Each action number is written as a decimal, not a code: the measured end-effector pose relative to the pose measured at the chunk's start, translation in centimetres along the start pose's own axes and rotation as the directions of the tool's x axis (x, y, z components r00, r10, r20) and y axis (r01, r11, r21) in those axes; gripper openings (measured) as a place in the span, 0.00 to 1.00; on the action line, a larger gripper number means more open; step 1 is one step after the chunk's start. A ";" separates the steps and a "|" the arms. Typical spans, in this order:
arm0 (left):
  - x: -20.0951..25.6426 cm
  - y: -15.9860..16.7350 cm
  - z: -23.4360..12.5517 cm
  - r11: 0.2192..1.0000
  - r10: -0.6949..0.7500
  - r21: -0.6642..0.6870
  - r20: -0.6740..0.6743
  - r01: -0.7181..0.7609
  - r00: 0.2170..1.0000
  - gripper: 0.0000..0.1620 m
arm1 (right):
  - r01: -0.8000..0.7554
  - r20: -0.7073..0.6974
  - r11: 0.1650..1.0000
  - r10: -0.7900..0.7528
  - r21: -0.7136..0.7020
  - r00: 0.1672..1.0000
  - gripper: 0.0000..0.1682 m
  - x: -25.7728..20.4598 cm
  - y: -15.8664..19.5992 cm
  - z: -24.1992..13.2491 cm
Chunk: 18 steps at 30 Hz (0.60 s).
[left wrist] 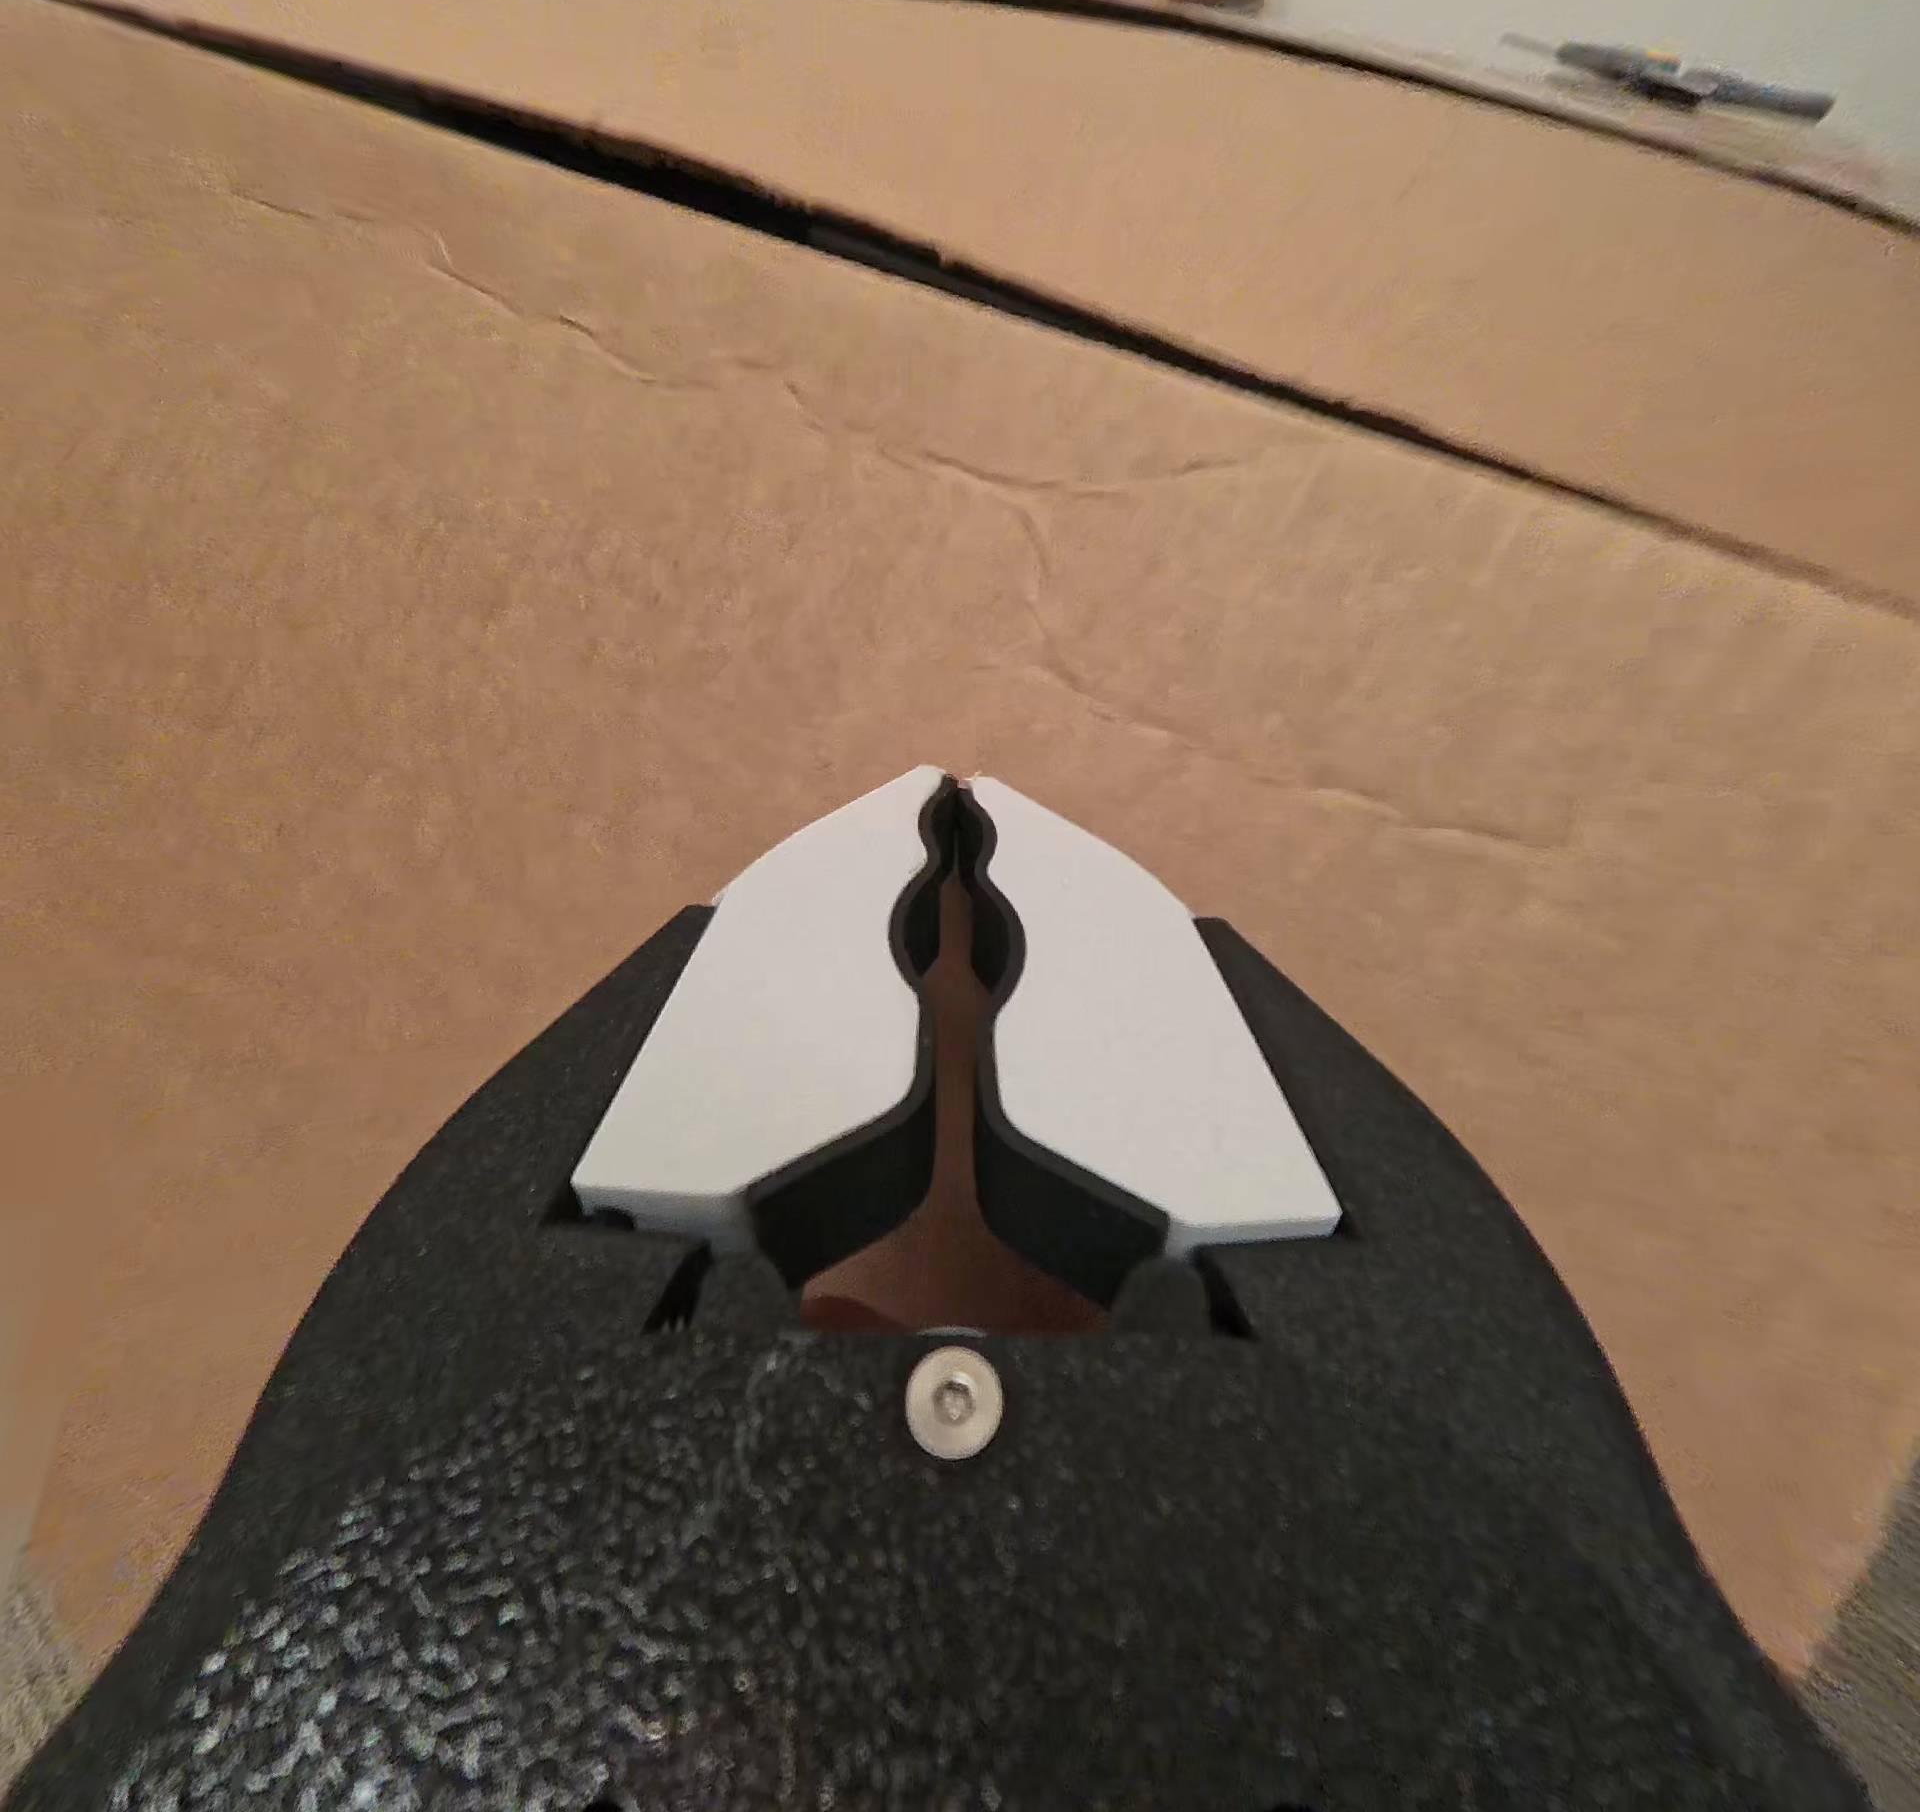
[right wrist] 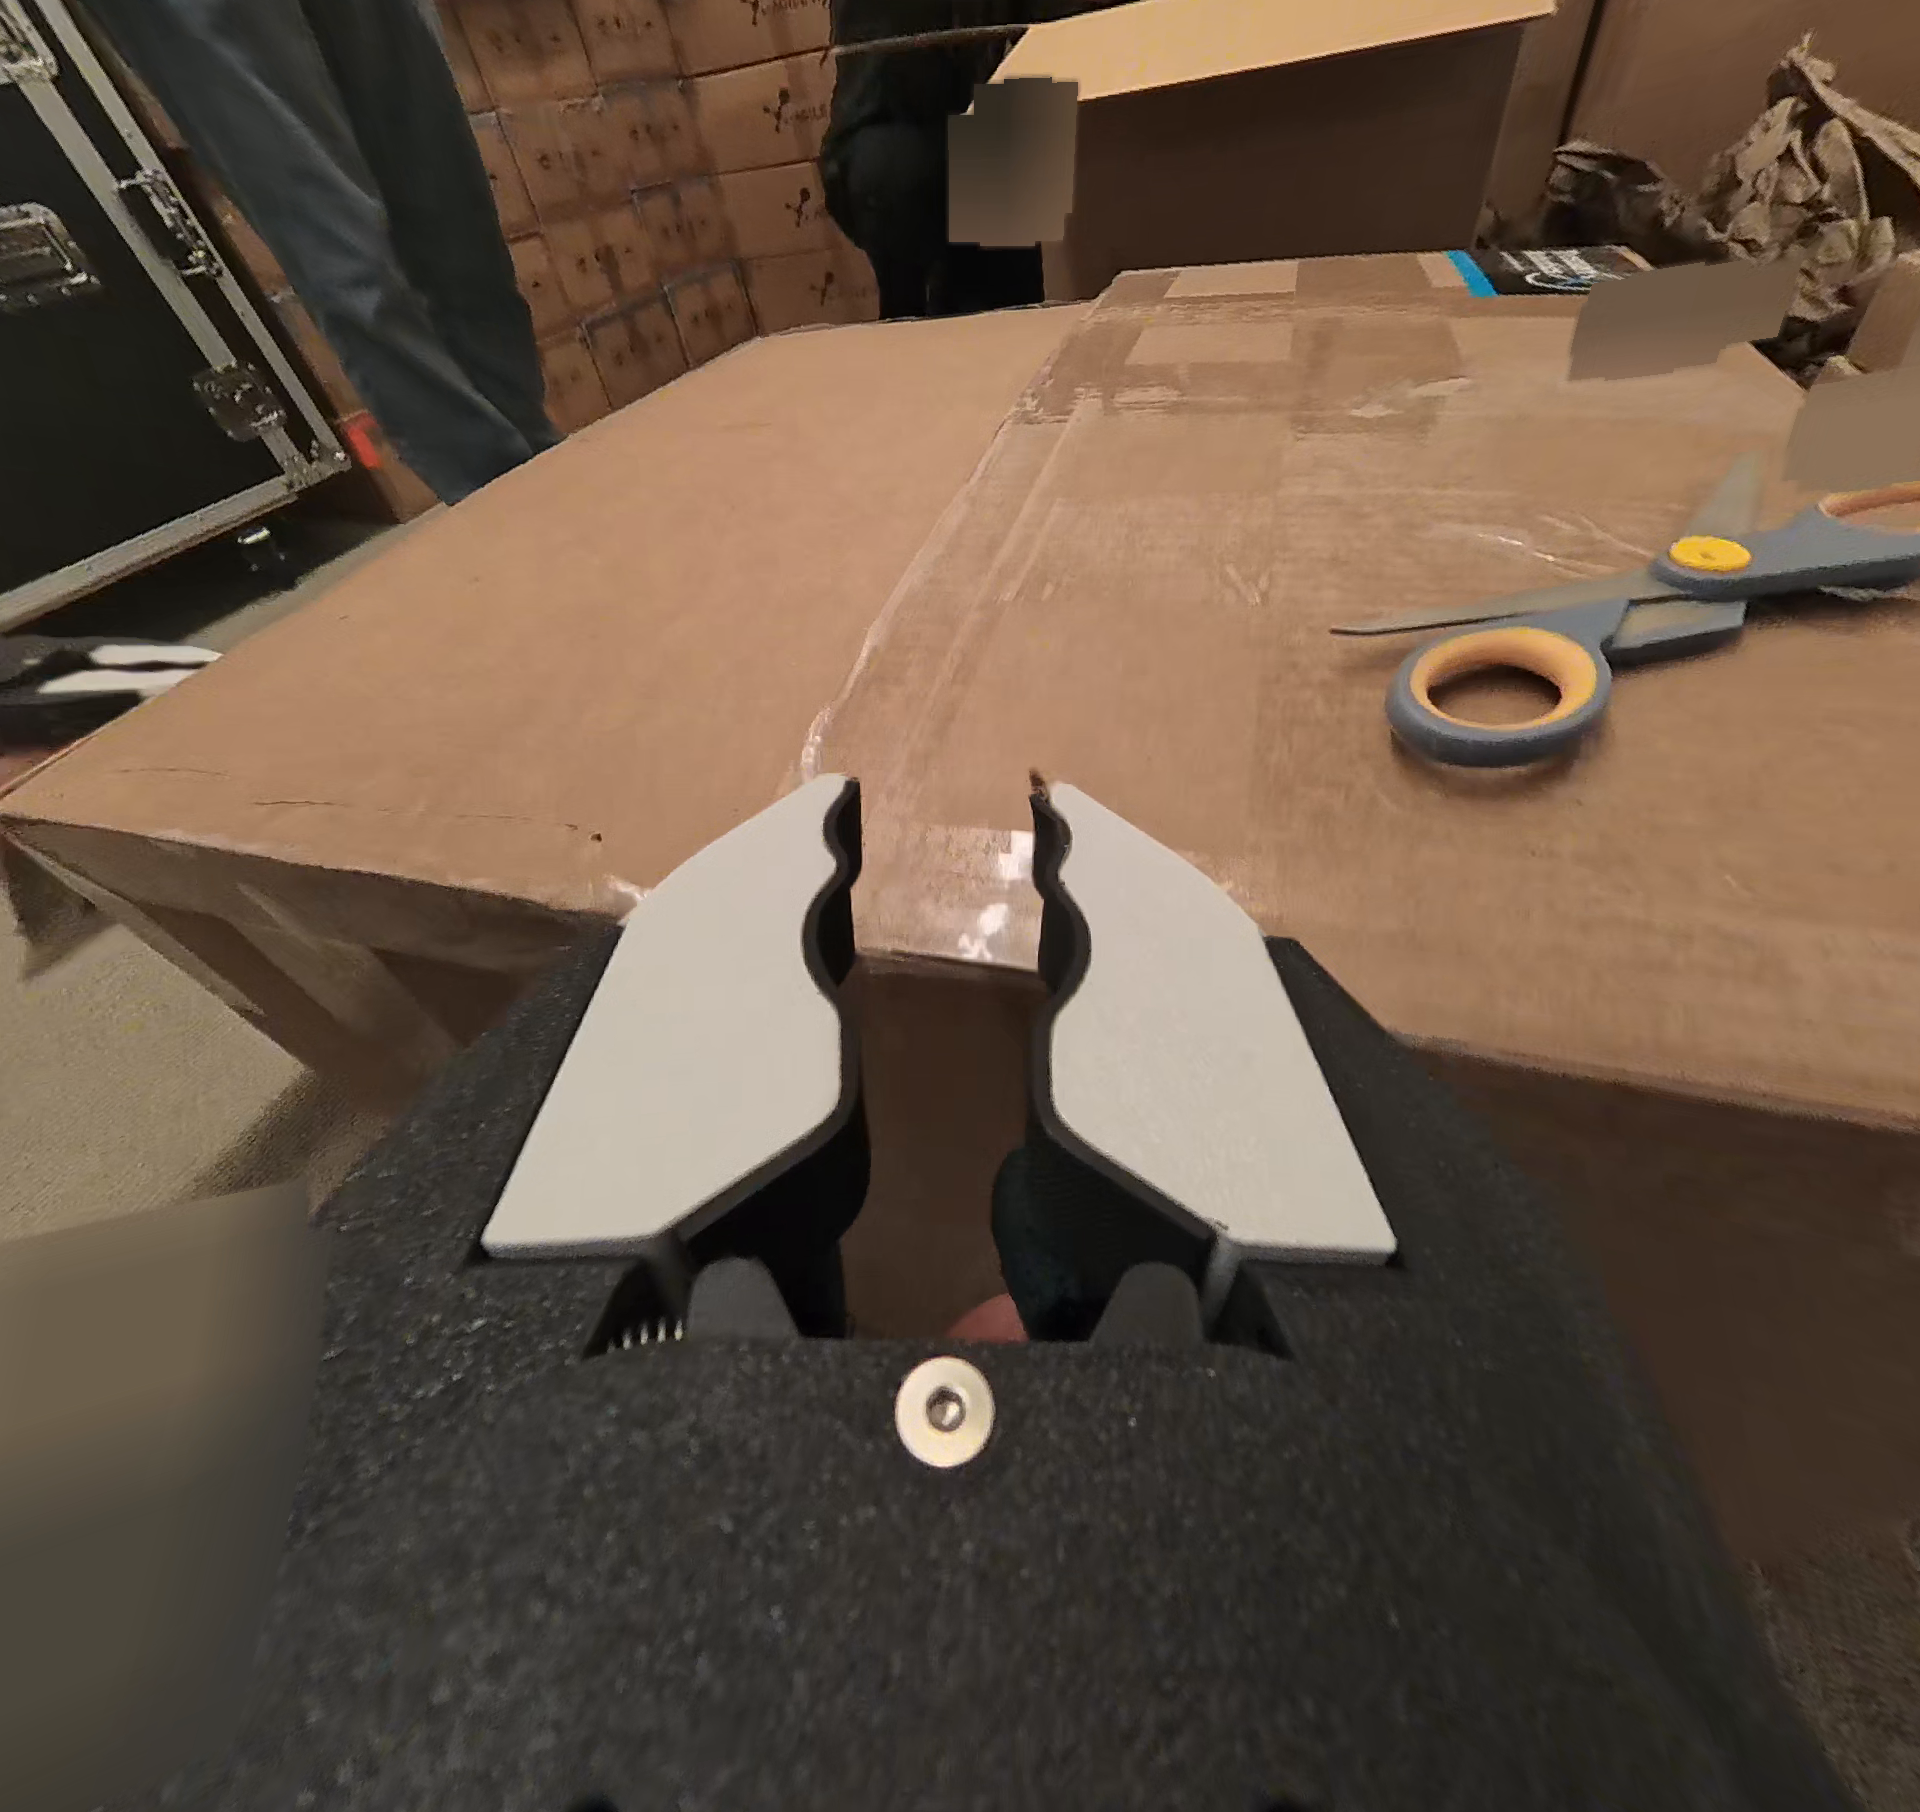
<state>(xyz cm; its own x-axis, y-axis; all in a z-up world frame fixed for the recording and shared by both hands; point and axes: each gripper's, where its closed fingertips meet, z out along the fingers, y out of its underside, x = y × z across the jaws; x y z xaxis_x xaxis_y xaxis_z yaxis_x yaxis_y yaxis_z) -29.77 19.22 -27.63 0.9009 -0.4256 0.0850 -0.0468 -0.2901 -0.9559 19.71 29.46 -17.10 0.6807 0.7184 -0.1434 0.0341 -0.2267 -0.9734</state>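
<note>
A large brown cardboard box point(right wrist: 582, 640) fills both views. Clear tape point(right wrist: 1122, 515) runs along its top seam. My right gripper point(right wrist: 945, 794) is open and empty, its fingertips just above the near edge of the box where the tape folds over. Grey scissors with yellow-lined handles point(right wrist: 1621, 624) lie on the box top to the right of it. My left gripper point(left wrist: 954, 783) is shut on nothing, its tips close over the box top point(left wrist: 727, 536), near a dark gap between flaps point(left wrist: 790, 209). The left gripper also shows at the box's left edge in the right wrist view point(right wrist: 94, 671).
Stacked cardboard boxes point(right wrist: 644, 141) line the back. An open box point(right wrist: 1288, 131) and crumpled brown paper point(right wrist: 1787, 173) stand behind the big box. A black flight case point(right wrist: 114, 328) is at the left, and people's legs point(right wrist: 343, 204) stand beside it. Carpet point(right wrist: 125, 1087) lies below. Across from one pair of fingers to the other is roughly 50 cm.
</note>
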 end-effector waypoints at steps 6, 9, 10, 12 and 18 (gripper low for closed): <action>1.6 -5.9 -4.6 0.999 0.010 0.032 0.003 -0.011 1.000 0.00 | 0.057 -0.057 0.997 -0.054 0.048 0.997 0.20 1.9 -0.4 -1.4; 4.6 -10.4 -5.4 0.996 -0.059 0.056 -0.096 0.065 0.994 0.00 | 0.227 -0.141 0.974 -0.224 0.006 0.964 0.18 5.9 -2.9 -2.1; 6.2 -11.9 -5.1 0.991 -0.111 0.053 -0.148 0.120 0.983 0.00 | 0.279 -0.135 0.960 -0.282 -0.035 0.950 0.18 7.4 -3.5 -1.9; 9.8 -14.5 -3.6 0.974 -0.206 0.035 -0.274 0.223 0.939 0.00 | 0.345 -0.083 0.921 -0.364 -0.181 0.928 0.23 10.5 -3.9 -0.7; 17.7 -18.7 5.0 0.947 -0.290 -0.018 -0.477 0.320 0.830 0.12 | 0.462 0.134 0.752 -0.457 -0.470 0.879 0.33 17.1 -4.0 4.5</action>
<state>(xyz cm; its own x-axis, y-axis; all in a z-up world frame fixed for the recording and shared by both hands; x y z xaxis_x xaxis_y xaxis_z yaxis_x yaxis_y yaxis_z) -10.78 21.38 -9.69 0.5551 -0.6782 0.4816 0.2366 -0.4264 -0.8731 27.94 45.56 -16.47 0.4847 0.8237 0.2944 0.6840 -0.1472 -0.7144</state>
